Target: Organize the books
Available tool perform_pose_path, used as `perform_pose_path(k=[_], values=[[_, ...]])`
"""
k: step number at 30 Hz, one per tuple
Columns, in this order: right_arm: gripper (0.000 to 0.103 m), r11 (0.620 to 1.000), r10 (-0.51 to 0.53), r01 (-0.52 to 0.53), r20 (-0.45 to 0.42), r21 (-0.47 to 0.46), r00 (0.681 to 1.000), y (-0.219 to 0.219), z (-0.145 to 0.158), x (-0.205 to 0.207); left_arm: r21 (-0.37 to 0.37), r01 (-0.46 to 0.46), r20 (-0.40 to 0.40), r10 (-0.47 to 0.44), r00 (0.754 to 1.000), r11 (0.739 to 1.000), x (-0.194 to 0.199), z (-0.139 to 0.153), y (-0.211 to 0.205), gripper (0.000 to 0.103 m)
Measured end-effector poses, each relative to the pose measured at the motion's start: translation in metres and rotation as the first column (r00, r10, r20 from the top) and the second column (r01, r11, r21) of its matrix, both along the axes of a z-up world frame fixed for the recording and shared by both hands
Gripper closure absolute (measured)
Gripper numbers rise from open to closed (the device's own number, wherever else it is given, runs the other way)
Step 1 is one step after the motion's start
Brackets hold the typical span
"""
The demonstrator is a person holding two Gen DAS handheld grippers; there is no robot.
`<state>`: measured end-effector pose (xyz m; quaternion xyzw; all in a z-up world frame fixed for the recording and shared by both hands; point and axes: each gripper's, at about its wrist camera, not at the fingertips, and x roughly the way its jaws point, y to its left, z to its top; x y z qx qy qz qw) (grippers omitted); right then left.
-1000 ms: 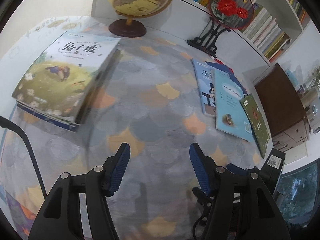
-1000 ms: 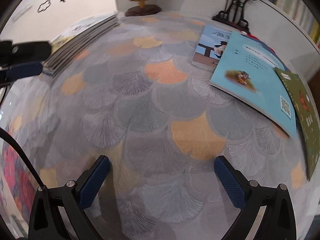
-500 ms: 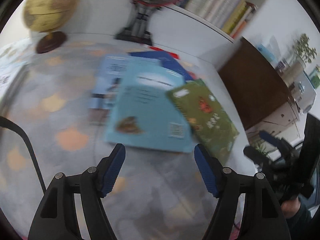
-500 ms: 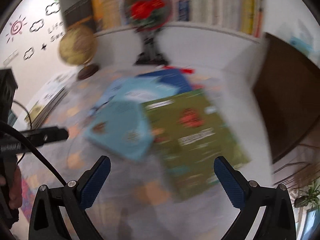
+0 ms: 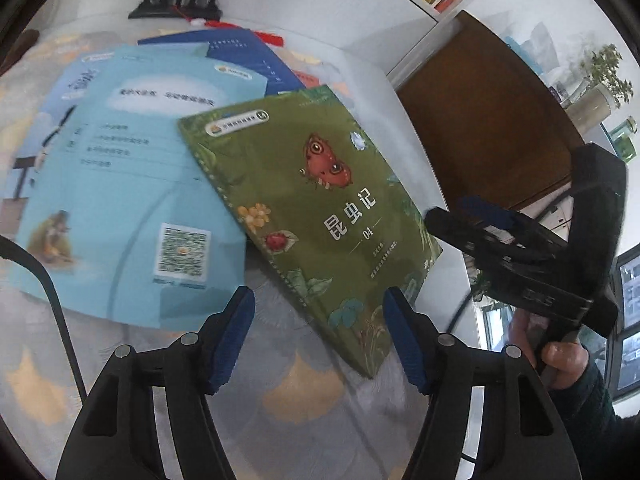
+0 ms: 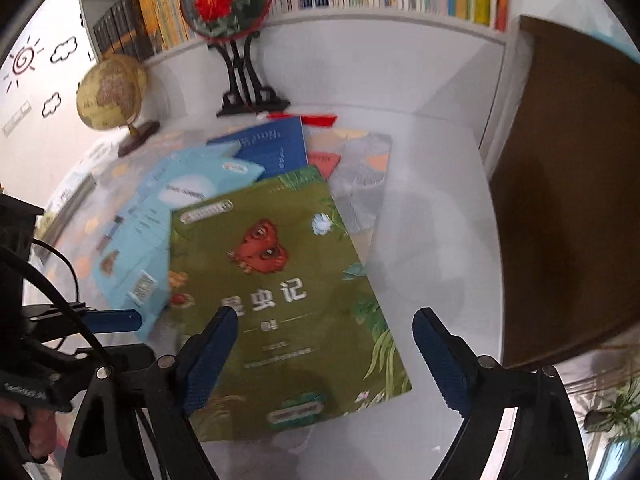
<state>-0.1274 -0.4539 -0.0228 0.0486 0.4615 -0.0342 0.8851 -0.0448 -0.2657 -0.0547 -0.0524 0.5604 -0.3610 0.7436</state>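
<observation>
The work surface is a table [image 5: 280, 420] under a grey cloth patterned with orange fan shapes, white at its far-right edge, backed by a white shelf unit full of books. Nearest, the left gripper [image 5: 320, 332] hangs above the cloth with its jaws partly apart and closing; nothing lies between the pads, though the near corner of the green book [image 5: 316, 204] shows just beyond them. The right gripper [image 6: 324, 356] stands wider, also closing, empty, poised over the lower half of that same green book [image 6: 276, 292], angled steeply downward like its partner. A hand [image 5: 560, 360] grips its handle at the right of the left view. The green book lies uppermost, overlapping the light blue book [image 5: 132, 184], which in turn covers a dark blue book [image 5: 248, 56]; red edges show further back. Beyond stand a fan stand [image 6: 240, 92] and a globe [image 6: 112, 92]. Judgement: the step in hand is taking up the green book. It is best done by coming in low at the overhanging free edge nearest the right side, one pad under and one over, pinching the cover squarely so the thin volume does not sag or drag the light blue book along.
</observation>
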Motion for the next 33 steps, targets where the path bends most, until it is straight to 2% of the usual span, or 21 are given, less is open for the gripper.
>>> perform_pose_path(k=[1,3,4,5,8,12,17,20,22,24,27,33], values=[[0.027,1.000,0.007,-0.007,-0.009,0.006,1.000,-0.002,-0.004,0.003,0.004,0.000,-0.004,0.000,1.000,1.000,-0.001,-0.003,-0.002,0.040],[0.034,1.000,0.008,-0.008,-0.032,0.015,0.999,-0.008,-0.015,0.011,-0.006,0.008,-0.014,-0.008,1.000,1.000,-0.003,-0.007,-0.004,0.050],[0.038,1.000,0.008,-0.008,-0.040,0.017,0.999,-0.011,-0.021,0.014,-0.009,0.016,-0.026,-0.016,1.000,1.000,-0.004,-0.010,-0.005,0.059],[0.039,1.000,0.007,-0.006,-0.046,0.020,0.999,-0.013,-0.024,0.016,-0.005,0.015,-0.032,-0.015,0.999,1.000,-0.004,-0.011,-0.006,0.062],[0.039,1.000,0.004,-0.003,-0.047,0.016,0.999,-0.019,-0.030,0.022,-0.001,-0.002,-0.046,0.002,0.999,1.000,-0.009,-0.017,-0.006,0.062],[0.038,0.998,-0.039,0.036,-0.057,-0.056,0.998,-0.024,-0.035,0.029,0.012,-0.022,-0.054,0.023,0.998,1.000,-0.015,-0.020,-0.007,0.062],[0.038,0.999,0.019,-0.015,-0.091,0.044,0.996,-0.022,-0.043,0.033,0.009,-0.046,-0.061,0.046,0.997,0.999,-0.018,-0.022,-0.008,0.062],[0.037,0.999,0.051,-0.051,-0.094,0.011,0.994,-0.008,-0.041,0.030,-0.027,-0.040,-0.085,0.037,0.996,0.999,-0.012,-0.024,-0.009,0.062],[0.031,0.998,0.068,-0.068,-0.103,0.005,0.992,-0.002,-0.041,0.027,-0.049,-0.053,-0.096,0.048,0.994,0.997,-0.012,-0.022,-0.007,0.062],[0.030,0.997,0.073,-0.072,-0.092,0.009,0.993,0.000,-0.039,0.025,-0.109,-0.062,-0.083,0.053,0.995,0.992,-0.014,-0.011,-0.001,0.062],[0.030,0.994,0.081,-0.076,-0.076,0.076,0.994,-0.003,-0.033,0.020,-0.172,-0.051,-0.053,0.043,0.998,0.984,-0.017,0.009,0.004,0.062],[0.030,0.977,0.115,-0.106,-0.038,0.187,0.993,0.013,-0.021,0.013,-0.178,-0.044,-0.021,0.041,0.999,0.983,-0.017,0.029,0.023,0.062]])
